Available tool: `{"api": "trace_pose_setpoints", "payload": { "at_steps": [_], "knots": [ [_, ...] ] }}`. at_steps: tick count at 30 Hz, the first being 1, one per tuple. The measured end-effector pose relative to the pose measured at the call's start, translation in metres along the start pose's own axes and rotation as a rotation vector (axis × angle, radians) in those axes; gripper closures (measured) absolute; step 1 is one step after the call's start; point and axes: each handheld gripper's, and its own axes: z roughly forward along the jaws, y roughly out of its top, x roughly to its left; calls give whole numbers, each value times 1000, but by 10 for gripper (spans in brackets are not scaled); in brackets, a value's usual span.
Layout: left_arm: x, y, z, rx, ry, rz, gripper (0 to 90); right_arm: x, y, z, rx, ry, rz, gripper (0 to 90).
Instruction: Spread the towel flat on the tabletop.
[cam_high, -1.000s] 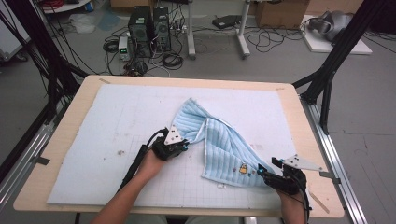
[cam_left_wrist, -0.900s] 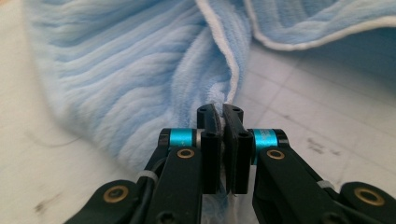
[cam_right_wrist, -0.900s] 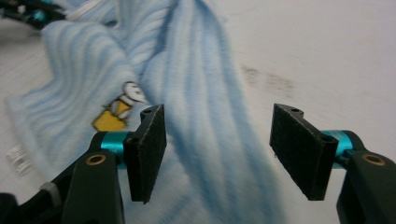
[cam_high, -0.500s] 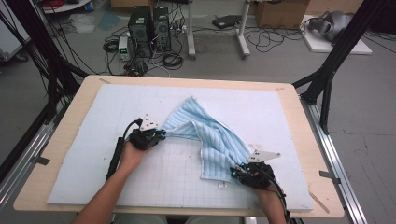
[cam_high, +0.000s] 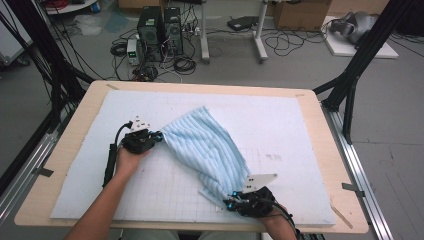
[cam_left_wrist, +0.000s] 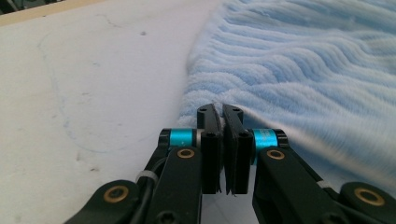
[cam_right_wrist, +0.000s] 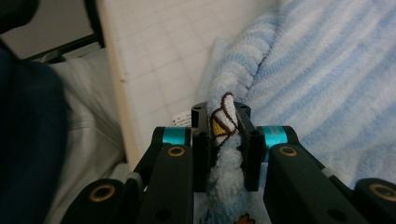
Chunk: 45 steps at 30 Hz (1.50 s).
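Both our hands have slid leftward, dragging the blue towel (cam_high: 210, 150) along. Left gripper (cam_high: 156, 137) and right gripper (cam_high: 231, 202) each stay clamped on a towel edge, stretching it for spreading

towel (cam_high: 207, 145): light blue, white stripes | mat (cam_high: 280, 120): pale, gridded

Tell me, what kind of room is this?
Probably a lab or workshop set up for recording. A wooden table with a white mat stands inside a black frame, computer towers and loose cables sit on the grey floor, and handheld grippers hold a blue towel.
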Motion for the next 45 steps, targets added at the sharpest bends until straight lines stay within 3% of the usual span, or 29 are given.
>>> {"api": "trace_pose_setpoints", "payload": {
  "at_steps": [2,3,4,5,6,7,8,9,10,11,12,14,15,16,17,18,22,24,26,30,31,33,34,35,36,37,38,40,45],
  "knots": [
    [5,0,1,-4,9,-18,858,1,2,3,-2,10,-8,776],
    [6,0,1,-2,5,-24,852,0,6,4,-18,32,-3,669],
    [7,1,0,-10,2,-25,852,0,6,4,-18,32,-3,669],
    [7,2,-1,-24,9,-33,736,-5,12,-1,-70,23,22,555],
    [8,2,-2,-37,23,-54,736,-5,12,-1,-70,23,22,555],
    [9,3,-3,-54,22,-75,623,-10,16,-5,-103,8,42,487],
    [11,3,-5,-60,21,-83,534,-15,21,-9,-136,-15,60,442],
    [12,3,-6,-67,21,-90,491,-27,31,-17,-169,-89,61,372],
    [13,3,-8,-76,15,-103,491,-27,31,-17,-169,-89,61,372],
    [15,3,-10,-88,10,-110,455,-41,42,-19,-177,-165,69,333],
    [16,2,-12,-96,5,-109,455,-41,42,-19,-177,-165,69,333],
    [16,1,-17,-122,-5,-112,430,-58,53,-16,-179,-225,68,315],
    [15,0,-20,-133,-8,-105,424,-75,63,-9,-162,-279,79,307],
    [16,-1,-22,-138,-14,-97,424,-75,63,-9,-162,-279,79,307],
    [16,-2,-24,-152,-33,-104,411,-92,73,2,-162,-310,94,305],
    [17,-4,-25,-158,-56,-111,418,-99,78,9,-153,-319,98,305],
    [19,-9,-30,-155,-60,-114,405,-116,94,29,-138,-330,100,291],
    [19,-9,-32,-156,-63,-116,377,-131,106,49,-85,-333,88,268],
    [17,-9,-34,-158,-65,-114,369,-135,108,55,-72,-334,90,266],
    [12,-7,-36,-157,-85,-104,374,-144,112,74,-14,-334,58,367],
    [11,-7,-37,-150,-87,-101,374,-146,111,80,11,-364,63,453],
    [8,-6,-37,-152,-91,-98,374,-148,110,81,21,-384,70,482],
    [7,-6,-37,-154,-91,-93,379,-152,108,84,36,-407,86,552],
    [6,-5,-37,-153,-90,-92,385,-158,103,85,53,-396,93,727],
    [6,-5,-37,-153,-88,-91,385,-158,103,85,53,-396,93,727],
    [6,-5,-37,-149,-87,-83,387,-160,103,83,54,-409,83,835],
    [5,-5,-37,-144,-83,-85,392,-160,103,82,64,-433,62,866],
    [5,-5,-37,-137,-82,-89,393,-165,103,80,48,-455,72,874],
    [-2,-4,-36,-126,-84,-78,392,-186,95,60,-17,-568,165,872]
  ]
}}
